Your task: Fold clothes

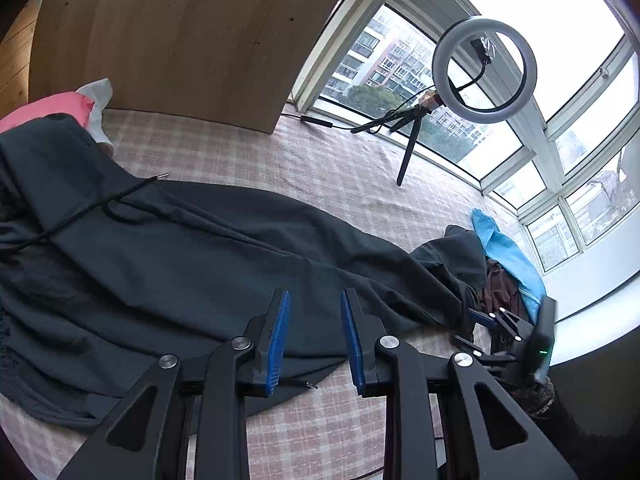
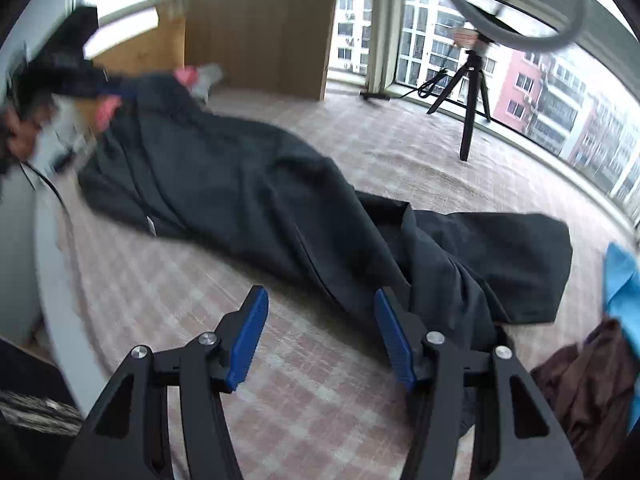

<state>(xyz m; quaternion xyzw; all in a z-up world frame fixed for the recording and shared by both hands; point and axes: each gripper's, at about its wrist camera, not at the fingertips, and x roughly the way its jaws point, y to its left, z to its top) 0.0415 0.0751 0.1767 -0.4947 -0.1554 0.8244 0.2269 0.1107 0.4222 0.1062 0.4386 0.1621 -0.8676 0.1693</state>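
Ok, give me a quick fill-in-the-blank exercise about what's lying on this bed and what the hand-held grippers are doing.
1. The dark garment lies on a pink ____ bedcover.
2. The left hand-held gripper has its jaws ____ and holds nothing.
3. Beside the brown clothing lies a light ____ garment.
4. The ring light stands on a small black ____.

Missing words: checked; open; blue; tripod

- Left wrist view looked forward along its own fingers from low over the checked bedcover (image 1: 320, 168), facing the window (image 1: 580, 184) at 1 o'clock; the dark garment (image 1: 192, 256) lay close beneath.
- Right wrist view sat equally low and near, facing the wooden panel (image 2: 264, 20) at 12 o'clock.
- Both views shared the dark garment, bedcover, ring light tripod (image 1: 412, 136) and blue cloth (image 2: 622, 280).
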